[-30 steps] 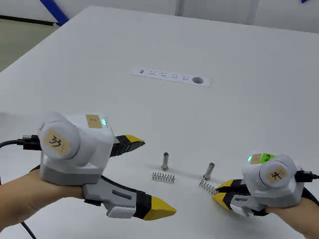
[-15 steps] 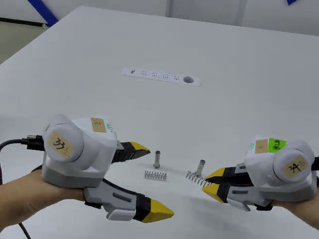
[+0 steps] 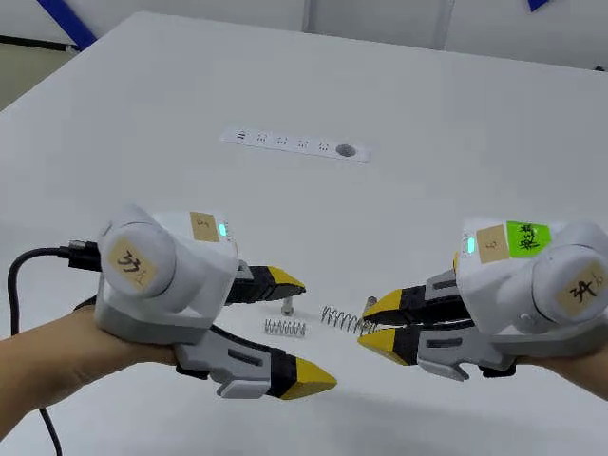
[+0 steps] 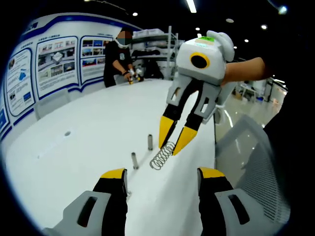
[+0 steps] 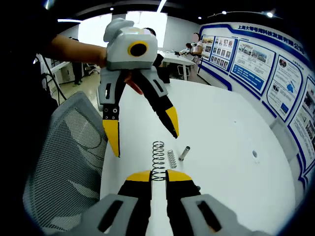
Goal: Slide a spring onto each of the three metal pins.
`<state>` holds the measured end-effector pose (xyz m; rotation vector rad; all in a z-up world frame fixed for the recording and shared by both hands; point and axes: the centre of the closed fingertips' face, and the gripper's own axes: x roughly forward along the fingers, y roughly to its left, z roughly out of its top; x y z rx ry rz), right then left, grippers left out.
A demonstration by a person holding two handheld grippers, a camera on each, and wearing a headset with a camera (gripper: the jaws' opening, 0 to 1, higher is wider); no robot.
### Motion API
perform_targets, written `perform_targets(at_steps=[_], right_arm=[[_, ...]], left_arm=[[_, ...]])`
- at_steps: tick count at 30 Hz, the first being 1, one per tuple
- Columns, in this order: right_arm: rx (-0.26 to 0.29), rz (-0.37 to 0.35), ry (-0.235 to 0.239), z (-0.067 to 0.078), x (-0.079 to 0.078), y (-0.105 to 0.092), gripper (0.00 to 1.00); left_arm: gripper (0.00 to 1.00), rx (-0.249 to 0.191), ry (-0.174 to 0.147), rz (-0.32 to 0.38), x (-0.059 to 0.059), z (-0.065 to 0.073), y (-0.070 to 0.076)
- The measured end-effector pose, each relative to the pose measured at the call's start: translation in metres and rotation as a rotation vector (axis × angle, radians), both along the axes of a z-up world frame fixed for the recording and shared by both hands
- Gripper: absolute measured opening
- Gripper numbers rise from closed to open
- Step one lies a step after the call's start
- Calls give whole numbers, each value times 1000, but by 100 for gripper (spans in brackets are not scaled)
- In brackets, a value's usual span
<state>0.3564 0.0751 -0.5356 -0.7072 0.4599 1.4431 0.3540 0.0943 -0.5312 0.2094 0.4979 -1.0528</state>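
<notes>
My right gripper point(image 3: 372, 325) is shut on one end of a coil spring point(image 3: 337, 318) and holds it level above the white table, its free end toward my left gripper. In the right gripper view the held spring point(image 5: 157, 160) sticks out past the gripper point(image 5: 158, 177). My left gripper point(image 3: 299, 328) stands wide open, facing it, with nothing between its fingers. A short metal pin point(image 3: 287, 306) stands upright, and a second spring point(image 3: 284, 329) lies flat in front of it. Another pin point(image 3: 370, 302) stands just behind the right gripper's tips. In the left gripper view two pins point(image 4: 150, 141) point(image 4: 133, 160) stand beyond the spring point(image 4: 162, 156).
A white power strip point(image 3: 294, 144) is set into the table further back. A black cable point(image 3: 28, 275) trails from the left gripper. A grey mesh chair point(image 5: 64, 162) stands off the table's near edge. A person point(image 4: 120, 54) stands at a far table.
The right gripper has picked the spring up from beside the right-hand pin and carried it up and to the left. The left gripper stays open. The head camera has shifted.
</notes>
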Motion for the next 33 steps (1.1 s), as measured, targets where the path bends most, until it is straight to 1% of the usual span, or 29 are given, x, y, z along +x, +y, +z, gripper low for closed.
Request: perform_targets(at_steps=[1, 4, 7, 9, 10, 12, 15, 19, 20, 21, 25, 26, 27, 29, 31, 33], right_arm=[[-1, -6, 7, 0, -3, 0, 11], [-7, 27, -5, 4, -10, 2, 11], [-20, 56, -20, 5, -15, 3, 11], [-18, 62, -16, 6, -16, 3, 11], [-17, 66, -15, 7, -17, 4, 11], [-18, 75, -21, 9, -18, 4, 11], [-18, 82, -31, 12, -18, 5, 11], [-17, 91, -39, 15, -19, 5, 11], [-23, 97, -38, 15, -20, 5, 11], [-34, 109, -40, 13, -22, 4, 11], [-44, 120, -46, 12, -23, 4, 11], [-47, 123, -54, 12, -22, 4, 11], [-49, 127, -56, 12, -22, 4, 11], [-53, 137, -68, 13, -22, 4, 11], [-50, 153, -70, 15, -23, 3, 11], [-34, 150, -51, 17, -22, 2, 12]], left_arm=[[57, -4, 4, -5, -1, 0, -1], [51, -9, 6, -23, -4, 0, -4], [45, -30, 2, -44, -7, 3, -9], [41, -29, -28, -54, -6, 4, -12], [39, -29, -37, -57, -6, 4, -13], [33, -40, -35, -64, -7, 5, -15], [25, -46, -42, -76, -8, 6, -18], [18, -54, -45, -85, -9, 8, -21], [16, -59, -39, -88, -11, 9, -21], [15, -60, -35, -91, -11, 9, -22], [13, -47, -32, -99, -13, 6, -22], [13, -40, -44, -104, -12, 6, -22], [12, -38, -49, -112, -13, 6, -23], [11, -28, -80, -128, -14, 8, -23], [11, -37, -91, -146, -15, 10, -24], [10, -46, -94, -150, -15, 13, -24]])
